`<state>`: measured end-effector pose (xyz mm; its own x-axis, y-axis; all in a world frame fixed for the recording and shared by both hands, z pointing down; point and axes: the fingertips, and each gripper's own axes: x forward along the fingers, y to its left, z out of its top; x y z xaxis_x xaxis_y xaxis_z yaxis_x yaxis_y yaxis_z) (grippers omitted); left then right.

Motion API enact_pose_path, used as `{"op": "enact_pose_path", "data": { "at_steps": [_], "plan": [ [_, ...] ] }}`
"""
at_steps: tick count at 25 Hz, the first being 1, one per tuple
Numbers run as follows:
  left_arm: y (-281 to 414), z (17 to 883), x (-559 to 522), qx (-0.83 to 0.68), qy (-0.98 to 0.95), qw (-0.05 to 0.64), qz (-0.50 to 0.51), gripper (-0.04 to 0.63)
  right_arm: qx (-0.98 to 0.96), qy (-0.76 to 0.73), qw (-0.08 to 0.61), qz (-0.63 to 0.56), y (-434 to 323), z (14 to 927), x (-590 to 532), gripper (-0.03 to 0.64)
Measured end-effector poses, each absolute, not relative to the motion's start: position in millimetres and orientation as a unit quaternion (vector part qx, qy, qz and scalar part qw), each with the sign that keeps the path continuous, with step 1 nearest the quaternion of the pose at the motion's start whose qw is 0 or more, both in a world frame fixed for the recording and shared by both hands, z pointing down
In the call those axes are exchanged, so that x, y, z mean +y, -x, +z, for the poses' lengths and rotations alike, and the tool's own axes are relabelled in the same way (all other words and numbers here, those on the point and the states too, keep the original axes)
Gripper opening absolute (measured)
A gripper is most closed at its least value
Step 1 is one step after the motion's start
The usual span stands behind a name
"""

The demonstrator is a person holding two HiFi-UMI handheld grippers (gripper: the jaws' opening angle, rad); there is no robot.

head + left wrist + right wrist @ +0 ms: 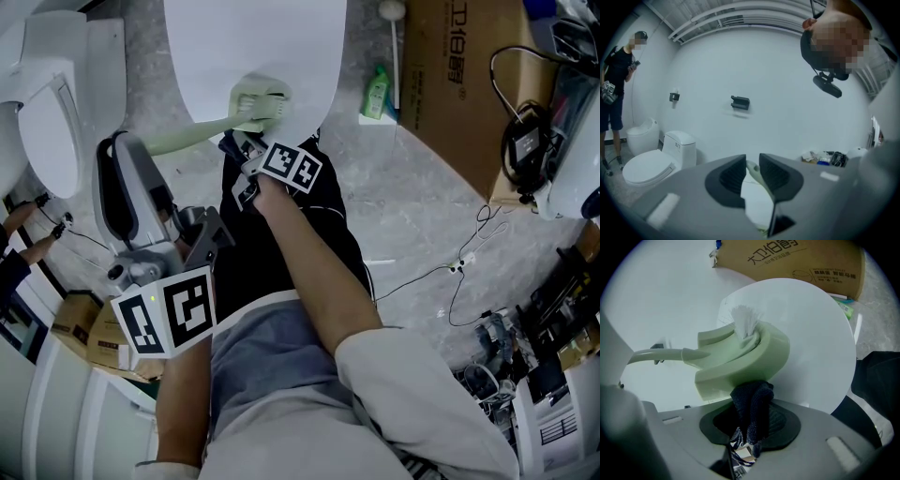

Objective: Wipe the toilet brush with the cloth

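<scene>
1. One white round surface (253, 47) is lying below the work, and the brush's head is hanging over its near edge.
2. One pale green toilet brush (740, 357) is spanning the gap between the two grippers.
3. The left gripper (752, 169) is pinching the handle's end, its jaws nearly together.
4. The right gripper (752, 418), at the end of an outstretched right forearm (319, 272), is clamping one dark blue cloth (752, 399) and pressing it against the head's underside.

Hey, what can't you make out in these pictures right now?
- Left gripper view: brush head, hidden behind the left gripper; only the handle shows.
- Right gripper view: handle's far end, hidden behind the right gripper.
- Head view: bottle label, too small.
</scene>
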<state>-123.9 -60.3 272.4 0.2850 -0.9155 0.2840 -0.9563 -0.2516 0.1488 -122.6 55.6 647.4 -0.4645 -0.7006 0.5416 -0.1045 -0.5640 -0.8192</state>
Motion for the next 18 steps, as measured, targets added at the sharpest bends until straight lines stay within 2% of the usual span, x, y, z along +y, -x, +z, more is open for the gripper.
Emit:
{"op": "enact_pose_path", "data": {
  "at_steps": [11, 18],
  "plan": [
    [122.4, 272.6, -64.2, -0.592, -0.789, 0.147, 0.071, 0.000, 0.423, 0.449, 0.216, -0.757, 142.9, 638.4, 41.5, 0.095],
    [120.1, 272.8, -67.2, -0.592, -0.789, 0.146, 0.072, 0.000, 0.462, 0.425, 0.196, -0.753, 152.9, 621.9, 32.1, 0.095]
  ]
}}
